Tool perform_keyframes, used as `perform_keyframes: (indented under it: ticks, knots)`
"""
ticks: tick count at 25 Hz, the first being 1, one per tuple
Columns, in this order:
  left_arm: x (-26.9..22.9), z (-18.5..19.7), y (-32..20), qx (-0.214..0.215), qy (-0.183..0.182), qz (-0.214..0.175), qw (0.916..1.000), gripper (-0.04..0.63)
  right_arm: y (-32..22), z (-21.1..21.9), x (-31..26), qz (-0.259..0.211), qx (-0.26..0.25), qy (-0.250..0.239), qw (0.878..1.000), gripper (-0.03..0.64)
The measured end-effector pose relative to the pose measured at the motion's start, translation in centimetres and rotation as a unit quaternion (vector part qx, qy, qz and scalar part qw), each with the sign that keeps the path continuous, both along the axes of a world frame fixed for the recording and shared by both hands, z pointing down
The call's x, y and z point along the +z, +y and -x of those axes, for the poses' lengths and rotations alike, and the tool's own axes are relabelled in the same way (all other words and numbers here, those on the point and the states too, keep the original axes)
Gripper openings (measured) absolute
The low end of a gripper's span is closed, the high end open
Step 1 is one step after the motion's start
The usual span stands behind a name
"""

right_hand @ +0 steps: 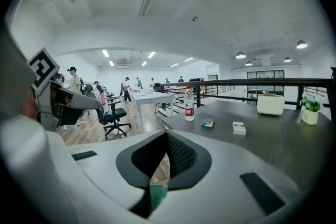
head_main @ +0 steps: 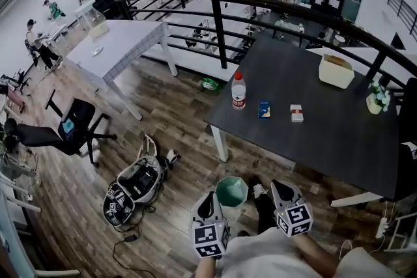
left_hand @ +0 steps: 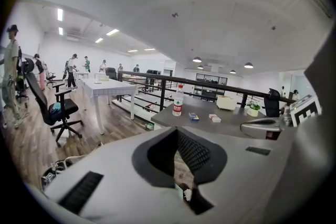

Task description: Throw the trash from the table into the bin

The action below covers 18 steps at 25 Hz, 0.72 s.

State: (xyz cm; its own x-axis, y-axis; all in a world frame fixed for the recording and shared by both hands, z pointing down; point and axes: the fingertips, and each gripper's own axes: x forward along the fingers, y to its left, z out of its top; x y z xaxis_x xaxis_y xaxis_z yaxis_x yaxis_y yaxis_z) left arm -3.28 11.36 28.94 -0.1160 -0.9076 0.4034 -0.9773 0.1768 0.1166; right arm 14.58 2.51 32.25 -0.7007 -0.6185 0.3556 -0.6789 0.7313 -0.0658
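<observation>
My left gripper (head_main: 208, 202) and right gripper (head_main: 282, 192) are both closed on nothing, near the bin (head_main: 232, 192); bottle (head_main: 239, 90), blue box (head_main: 264, 108) and red box (head_main: 297, 113) sit on the table (head_main: 326, 146)

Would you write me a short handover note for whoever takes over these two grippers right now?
Left gripper: shut, empty.
Right gripper: shut, empty. Both hang over the floor, short of the table.
Things: water bottle, blue box and red-and-white box stand in a row on the table, near its left edge in the head view. Green bin is on the floor between the grippers.
Done: nothing picked up; all three are on the table.
Left: grip each, probably the bottle first, and drop it in the bin.
</observation>
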Motion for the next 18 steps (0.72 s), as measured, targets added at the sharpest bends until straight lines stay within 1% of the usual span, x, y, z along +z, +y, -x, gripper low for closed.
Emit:
perform_keyframes:
  ticks: [7, 11, 16, 18]
  knots:
    - [0.5, 2.2, -3.7, -0.021, -0.004, 0.010, 0.9997, 0.025, -4.6, 3.0, 0.8, 0.009, -0.024, 0.014, 1.000, 0.009]
    - [-0.4, 3.3, -6.5, -0.039, -0.009, 0.010, 0.9992, 0.025, -7.6, 4.2, 0.1, 0.016, -0.035, 0.012, 0.999, 0.009]
    - [-0.5, 3.3, -10.6, -0.052, -0.001, 0.006, 0.9986, 0.025, -11.7, 5.4, 0.1, 0.023, -0.053, 0.010, 0.998, 0.009]
    - [-0.2, 3.1, -11.9, -0.049, 0.003, 0.008, 0.9988, 0.025, -13.1, 5.9, 0.1, 0.021, -0.058, 0.014, 0.998, 0.009]
